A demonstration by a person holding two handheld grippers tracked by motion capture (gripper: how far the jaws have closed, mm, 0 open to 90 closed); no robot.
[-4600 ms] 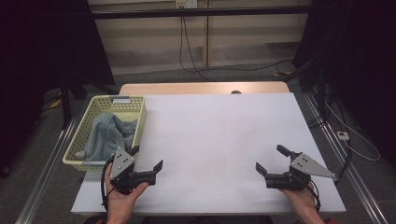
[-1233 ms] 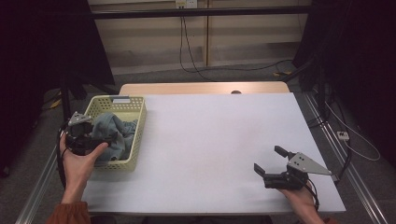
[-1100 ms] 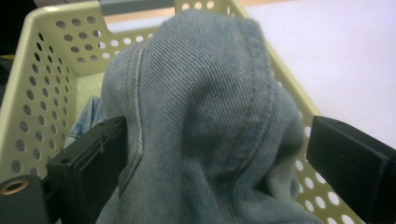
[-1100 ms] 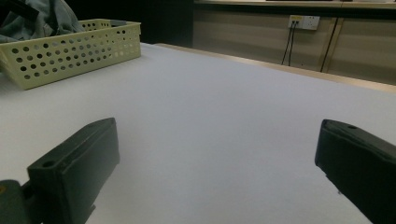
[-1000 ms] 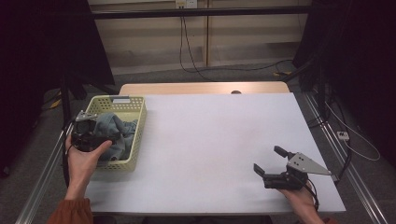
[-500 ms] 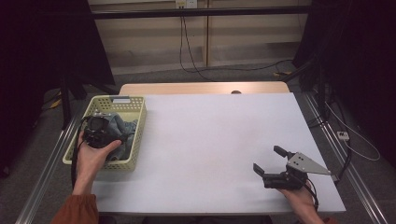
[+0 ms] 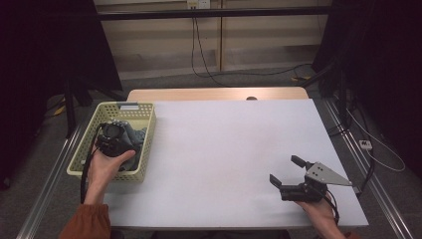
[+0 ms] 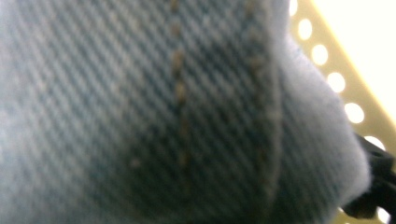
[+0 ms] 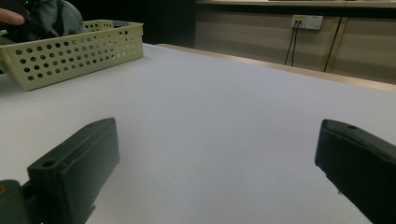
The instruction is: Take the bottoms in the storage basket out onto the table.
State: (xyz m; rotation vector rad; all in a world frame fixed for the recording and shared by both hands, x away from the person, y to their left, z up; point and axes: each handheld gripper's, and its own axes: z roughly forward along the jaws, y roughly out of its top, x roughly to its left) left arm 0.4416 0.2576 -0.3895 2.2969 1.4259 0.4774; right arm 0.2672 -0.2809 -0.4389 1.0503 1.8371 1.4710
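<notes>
Denim cloth [image 8: 177, 112] against left claw [image 7: 115, 133]

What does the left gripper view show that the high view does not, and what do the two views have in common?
The left gripper view alone shows the denim cloth very close: its twill weave and a stitched seam.

The high view alone shows the left gripper pointed down into the basket, the white table, and the right gripper, open, resting near the table's front right.

Both show the blue-grey denim cloth lying in the yellow perforated basket.
</notes>
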